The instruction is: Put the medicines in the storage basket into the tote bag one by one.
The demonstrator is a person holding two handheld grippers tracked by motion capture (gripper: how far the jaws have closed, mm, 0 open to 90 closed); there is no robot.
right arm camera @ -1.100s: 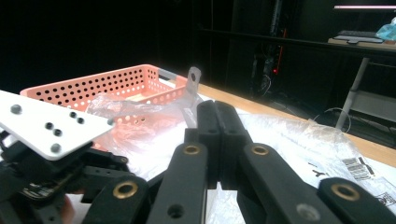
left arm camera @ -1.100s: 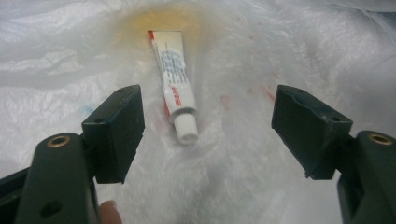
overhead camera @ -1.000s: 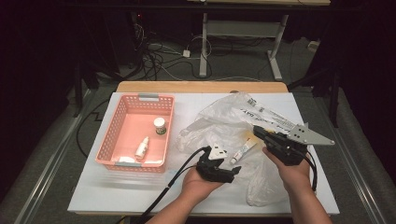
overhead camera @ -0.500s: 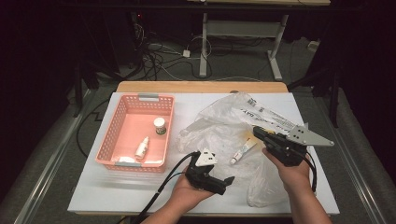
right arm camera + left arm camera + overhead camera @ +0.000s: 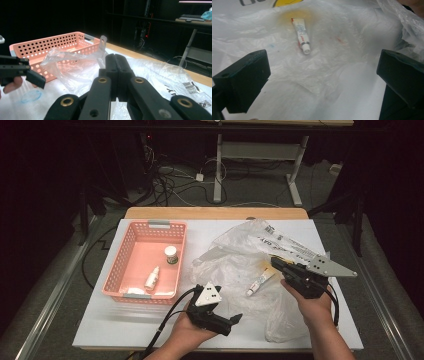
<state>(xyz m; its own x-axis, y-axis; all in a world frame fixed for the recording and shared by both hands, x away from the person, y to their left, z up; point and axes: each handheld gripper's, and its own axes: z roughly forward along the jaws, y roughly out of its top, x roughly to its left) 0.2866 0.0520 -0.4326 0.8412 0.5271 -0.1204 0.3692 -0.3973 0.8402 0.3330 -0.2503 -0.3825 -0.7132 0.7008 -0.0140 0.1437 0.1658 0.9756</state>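
1. One white desk point(image 5: 100, 325) carries everything; its far edge shows a strip of bare wood.
2. Clear plastic bag point(image 5: 250, 270), crumpled, spreads over the right half of the desk, from near the far edge down to the near edge. Printed lettering sits on its far right part.
3. Pink basket point(image 5: 116, 275) stands on the left half, just beside the bag. Inside: a small jar point(image 5: 171, 255) near its right wall and a small white bottle point(image 5: 152, 278) lying toward the near wall.
4. Right gripper point(image 5: 276, 262) sits over the bag's right part, jaws clenched together on a fold of the plastic.
5. Left gripper point(image 5: 235, 320) is held above the near edge, at the bag's near left margin. Jaws have just been opening and now stand released, wide apart, nothing between them.
6. Small white tube point(image 5: 302, 36) with red print lies on the bag, between the two grippers, cap end toward the near edge, touched by neither.
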